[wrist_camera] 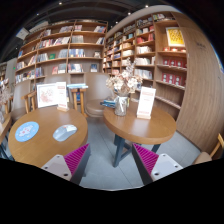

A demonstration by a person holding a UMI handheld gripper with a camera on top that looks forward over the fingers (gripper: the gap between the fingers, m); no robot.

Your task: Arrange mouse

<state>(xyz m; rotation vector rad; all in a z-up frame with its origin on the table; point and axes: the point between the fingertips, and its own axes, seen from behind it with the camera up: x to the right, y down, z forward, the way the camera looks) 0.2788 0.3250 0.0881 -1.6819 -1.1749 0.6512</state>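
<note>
My gripper (111,162) is open and empty, held high over the grey floor; its magenta pads (76,160) stand wide apart. Ahead and to the left is a round wooden table (40,148). On it lie a round blue mat (27,130) and a pale oval thing (64,131) that may be the mouse; it is too small to tell. Both lie beyond the left finger, well out of reach of the fingers.
A second round wooden table (138,127) stands just ahead on a dark leg, bearing a vase of flowers (122,86), a white sign card (146,102) and a blue book (108,101). A white sign (52,95) stands on the left table. Bookshelves (70,50) line the back and right.
</note>
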